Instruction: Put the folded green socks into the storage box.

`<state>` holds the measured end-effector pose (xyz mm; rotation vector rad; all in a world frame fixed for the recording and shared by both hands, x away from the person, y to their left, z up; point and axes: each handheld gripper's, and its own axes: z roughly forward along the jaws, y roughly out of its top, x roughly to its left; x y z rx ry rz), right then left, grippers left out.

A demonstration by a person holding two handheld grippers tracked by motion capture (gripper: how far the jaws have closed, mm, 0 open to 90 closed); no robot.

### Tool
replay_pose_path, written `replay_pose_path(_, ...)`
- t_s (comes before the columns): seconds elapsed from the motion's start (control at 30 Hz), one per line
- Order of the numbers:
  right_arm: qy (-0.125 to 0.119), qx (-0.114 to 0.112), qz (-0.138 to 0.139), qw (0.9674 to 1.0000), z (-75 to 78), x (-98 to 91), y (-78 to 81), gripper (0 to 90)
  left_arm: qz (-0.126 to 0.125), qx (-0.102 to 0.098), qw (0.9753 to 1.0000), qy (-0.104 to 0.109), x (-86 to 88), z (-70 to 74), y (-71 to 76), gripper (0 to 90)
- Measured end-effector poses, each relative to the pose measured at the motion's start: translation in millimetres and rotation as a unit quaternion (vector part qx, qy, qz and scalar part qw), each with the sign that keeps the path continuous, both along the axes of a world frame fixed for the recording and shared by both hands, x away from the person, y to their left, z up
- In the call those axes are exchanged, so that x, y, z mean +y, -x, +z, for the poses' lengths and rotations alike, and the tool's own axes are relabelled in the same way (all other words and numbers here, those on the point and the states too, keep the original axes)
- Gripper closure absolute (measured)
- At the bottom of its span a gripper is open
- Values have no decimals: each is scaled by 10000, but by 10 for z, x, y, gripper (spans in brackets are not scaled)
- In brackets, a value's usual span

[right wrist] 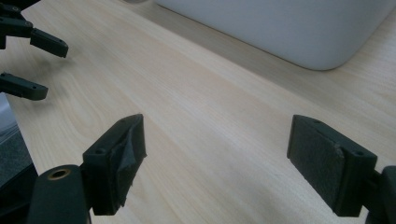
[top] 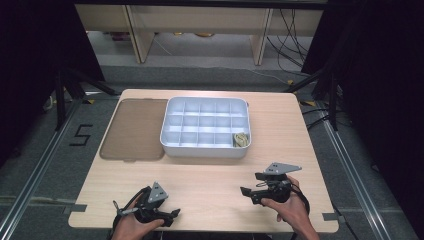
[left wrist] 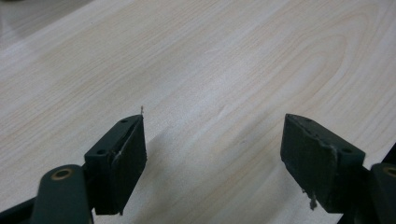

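Both tools, left (top: 176, 213) and right (top: 243, 191), gape well short of the tray (top: 205, 148).

Light comes from overhead, even & fairly bright on the table (top: 210, 185); both sides of the high view fall off to near black. High view is soft, low-res, w/ mild barrel bend at the edges. White tray (top: 205, 127) reads slightly blown out, dividers faint. In the left gripper view, wood grain is sharp at mid-distance, w/ a pale sheen on the far left; jaws cast soft grey shadows. In the right gripper view, the tray wall (right wrist: 280, 28) is blurred & the near jaws are soft.
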<state>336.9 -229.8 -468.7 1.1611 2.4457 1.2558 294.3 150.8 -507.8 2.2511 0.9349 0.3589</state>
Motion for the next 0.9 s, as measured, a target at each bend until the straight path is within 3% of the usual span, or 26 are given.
replay_pose_path(0.03, -98, 152, 33, 9998, -11, 1, 22, 200, 34, 36, 10000, 11, -5, 3, 6, 220)
replay_pose_path(0.1, -82, 175, -31, 9998, -13, 2, 33, 200, 8, -2, 10000, 15, -6, 0, 2, 220)
replay_pose_path(0.13, 18, 68, -45, 10000, -16, -19, 28, 200, -62, -12, 10000, -43, 3, 6, -3, 220)
replay_pose_path(0.23, -66, 53, -31, 10000, -32, -36, 38, 198, -58, -20, 10000, -34, 1, 7, -1, 220)
replay_pose_path(0.33, -56, 165, -103, 9998, -28, -47, 73, 193, 3, 62, 10000, 64, -16, -1, 17, 220)
replay_pose_path(0.37, -57, 4, -10, 10000, -46, -63, 55, 190, 50, 52, 9999, 73, -21, -3, 22, 220)
replay_pose_path(0.4, -6, 50, -86, 10000, -40, -67, 75, 188, -40, -53, 10000, 15, -14, 3, 7, 220)
replay_pose_path(0.43, -104, 169, -90, 9998, -46, -57, 96, 187, -3, -24, 10000, 40, -18, 2, 14, 220)
replay_pose_path(0.47, -86, 52, 24, 9999, -63, -70, 82, 184, 5, -22, 10000, 46, -18, 3, 15, 220)
replay_pose_path(0.7, -101, 97, -61, 9999, -91, -96, 174, 177, -19, -3, 10000, 28, -20, 4, 20, 220)
replay_pose_path(0.8, -75, 93, 61, 9999, -110, -120, 184, 176, -16, 1, 10000, 28, -21, 3, 19, 220)
replay_pose_path(0.83, -36, 201, -125, 9997, -103, -105, 227, 176, -36, -14, 10000, 13, -19, 4, 17, 220)
replay_pose_path(0.87, -67, 71, 10, 10000, -124, -121, 210, 176, -39, -17, 10000, 13, -18, 6, 18, 220)
replay_pose_path(0.9, -69, 141, -47, 9999, -122, -114, 229, 174, -29, -5, 10000, 36, -20, 5, 21, 220)
